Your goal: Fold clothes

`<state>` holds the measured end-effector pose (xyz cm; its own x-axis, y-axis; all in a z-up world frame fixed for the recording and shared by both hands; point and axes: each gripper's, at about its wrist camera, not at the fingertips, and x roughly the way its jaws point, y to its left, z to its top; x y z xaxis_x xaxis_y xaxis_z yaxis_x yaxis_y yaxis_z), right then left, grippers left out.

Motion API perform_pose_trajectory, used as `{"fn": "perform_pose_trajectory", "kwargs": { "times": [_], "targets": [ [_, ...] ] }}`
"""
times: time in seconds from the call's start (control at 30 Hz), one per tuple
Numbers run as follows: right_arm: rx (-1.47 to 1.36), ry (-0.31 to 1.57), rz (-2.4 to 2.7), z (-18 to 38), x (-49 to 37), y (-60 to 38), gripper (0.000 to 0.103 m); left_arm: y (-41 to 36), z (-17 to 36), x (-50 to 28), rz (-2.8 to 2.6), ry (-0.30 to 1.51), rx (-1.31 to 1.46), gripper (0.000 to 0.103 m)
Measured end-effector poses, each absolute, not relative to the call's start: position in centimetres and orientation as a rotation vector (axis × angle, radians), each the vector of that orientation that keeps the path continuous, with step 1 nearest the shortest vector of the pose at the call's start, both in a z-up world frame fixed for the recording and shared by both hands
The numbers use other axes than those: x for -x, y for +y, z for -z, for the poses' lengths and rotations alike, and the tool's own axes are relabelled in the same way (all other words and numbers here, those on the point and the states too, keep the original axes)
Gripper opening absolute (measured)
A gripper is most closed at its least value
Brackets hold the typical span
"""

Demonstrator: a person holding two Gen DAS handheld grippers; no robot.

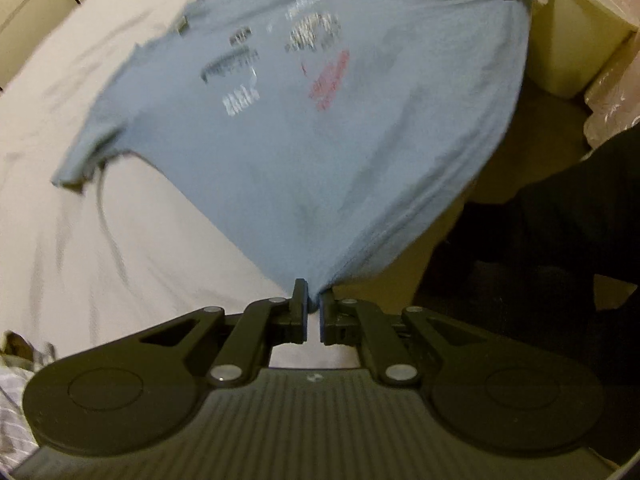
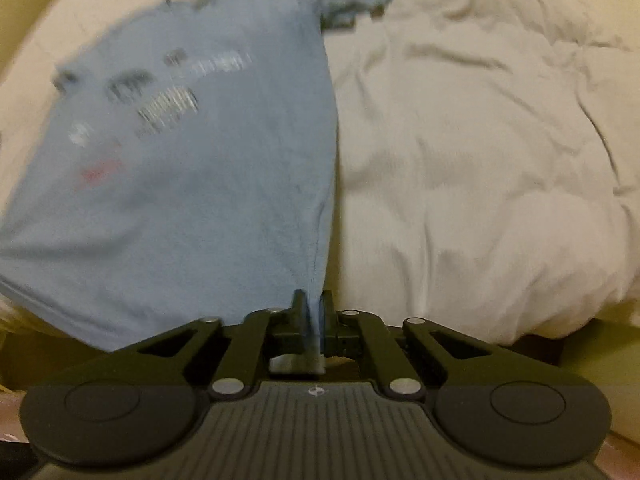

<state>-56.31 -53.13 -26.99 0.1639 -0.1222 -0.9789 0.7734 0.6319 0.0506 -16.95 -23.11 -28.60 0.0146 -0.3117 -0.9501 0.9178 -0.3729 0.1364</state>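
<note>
Blue T-shirt (image 1: 320, 152) soft, light, limp; drapes over bed (image 1: 120, 260). Left gripper (image 1: 313, 300) and right gripper (image 2: 313, 308) each clamped on hem corner; corners judged soundest hold

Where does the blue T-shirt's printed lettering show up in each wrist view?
Left wrist: lettering sits upper centre, on the T-shirt clamped by the left gripper.
Right wrist: lettering sits upper left, above the right gripper.
Shared landmark: the red print patch.

Bed (image 2: 480, 140) in rumpled white cover, blue T-shirt (image 1: 300, 128) partly on it
</note>
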Motion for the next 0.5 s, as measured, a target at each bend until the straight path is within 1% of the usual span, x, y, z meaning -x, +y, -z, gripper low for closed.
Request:
{"fn": "perform_pose_trajectory", "kwargs": {
  "times": [0.1,0.13,0.17,0.27,0.33,0.37,0.43,0.5],
  "targets": [
    [-0.651,1.252,0.742,27.4,56.2,-52.6,0.017,-22.2,29.0,17.1,1.579,0.714,-1.317,0.008],
    [-0.646,1.244,0.746,27.1,56.2,-52.4,0.021,-21.7,28.8,17.1,1.583,0.715,-1.311,0.009],
    [-0.642,1.237,0.75,26.7,56.2,-52.2,0.023,-21.3,28.6,16.9,1.581,0.725,-1.296,0.009],
    [-0.663,1.227,0.748,26.3,56.2,-52.2,0.026,-20.6,28.3,15.7,1.541,0.753,-1.24,0.009],
    [-0.667,1.215,0.739,26.0,55.8,-52.5,0.031,-21.0,27.8,14.8,1.503,0.763,-1.189,0.01],
    [-0.662,1.209,0.733,26.0,55.5,-52.7,0.031,-21.3,27.5,14.4,1.485,0.763,-1.166,0.01],
    [-0.623,1.195,0.715,25.7,54.0,-54.0,0.031,-22.0,26.8,13.4,1.447,0.755,-1.111,0.015],
    [-0.578,1.179,0.693,25.3,52.4,-55.7,0.031,-23.5,26.1,11.8,1.405,0.755,-1.043,0.017]
  ]
}}
